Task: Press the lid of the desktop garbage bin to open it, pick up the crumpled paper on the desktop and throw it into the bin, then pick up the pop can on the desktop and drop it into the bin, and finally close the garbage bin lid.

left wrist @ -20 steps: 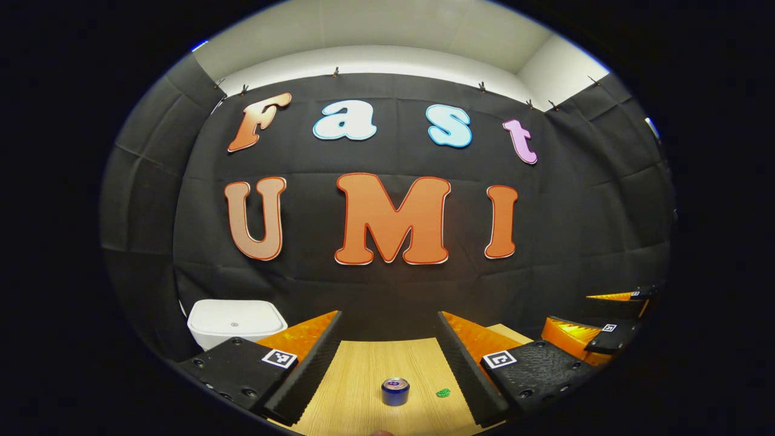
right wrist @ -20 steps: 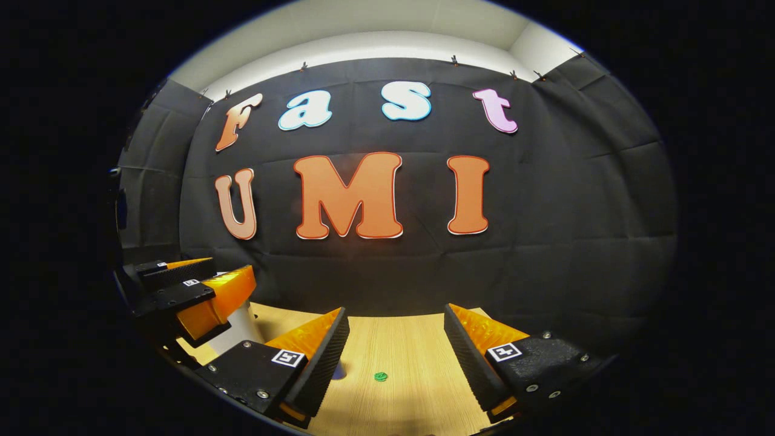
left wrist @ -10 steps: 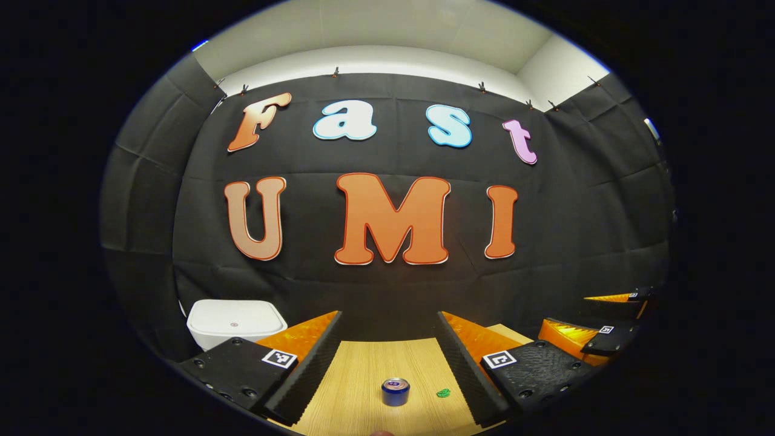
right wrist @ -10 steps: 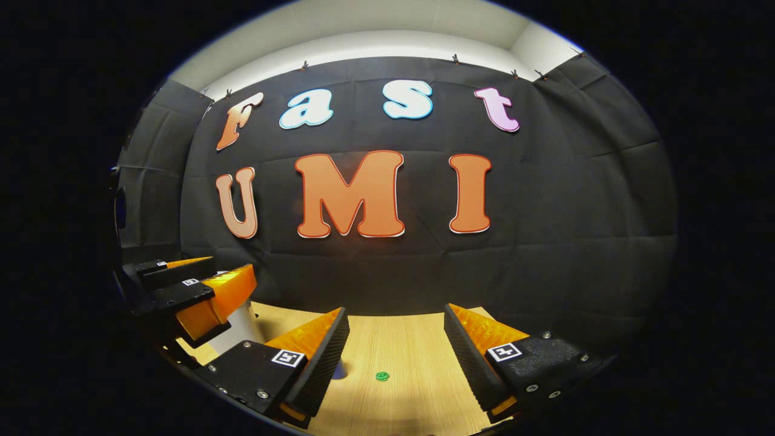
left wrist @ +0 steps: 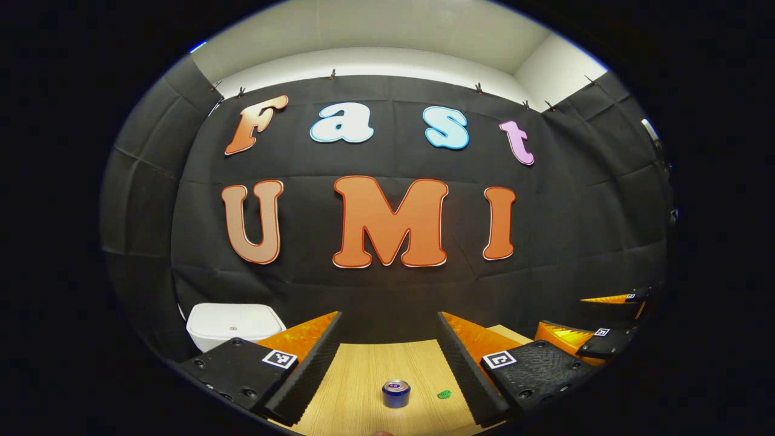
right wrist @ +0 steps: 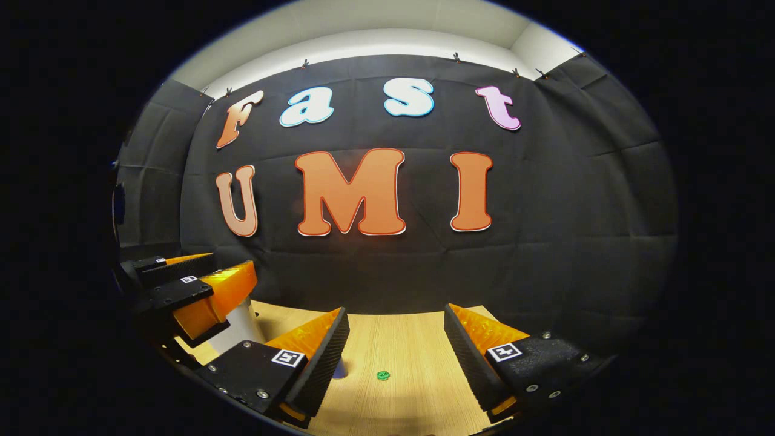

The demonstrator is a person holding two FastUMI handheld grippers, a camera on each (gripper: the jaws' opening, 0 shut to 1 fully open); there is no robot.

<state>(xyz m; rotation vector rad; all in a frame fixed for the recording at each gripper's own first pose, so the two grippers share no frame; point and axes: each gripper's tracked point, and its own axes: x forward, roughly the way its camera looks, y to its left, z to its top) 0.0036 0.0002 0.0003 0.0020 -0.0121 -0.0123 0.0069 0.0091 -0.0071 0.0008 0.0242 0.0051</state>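
1. Hovering above the wooden tabletop [left wrist: 363,375], the left gripper [left wrist: 387,363] is holding its fingers spread wide apart and gripping nothing; the right gripper [right wrist: 393,357] is doing the same.
2. Sitting at the back left of the tabletop against the booth wall, the white desktop garbage bin [left wrist: 233,321] is showing its lid [left wrist: 230,316] shut flat, so the step in hand looks to be the opening press, which is not yet done.
3. Standing upright between the left gripper's fingers in the left gripper view, well to the right of the bin, is the blue pop can [left wrist: 396,393].
4. Lying just to the right of the can, apart from it, is a small green crumpled paper [left wrist: 444,394]; in the right gripper view the same paper [right wrist: 382,375] is lying between the right gripper's fingers.
5. Being the nearer to the bin, the left gripper is probably the one to do the pressing. A good press is likely one that is coming straight down with one fingertip, or with the fingers drawn together, onto the small mark at the middle of the lid.
6. Pressing off-centre or at a slant is risking a push that slides the light bin toward the wall instead of releasing the lid.
7. Lifting clear right after the press is giving the lid room to swing up.
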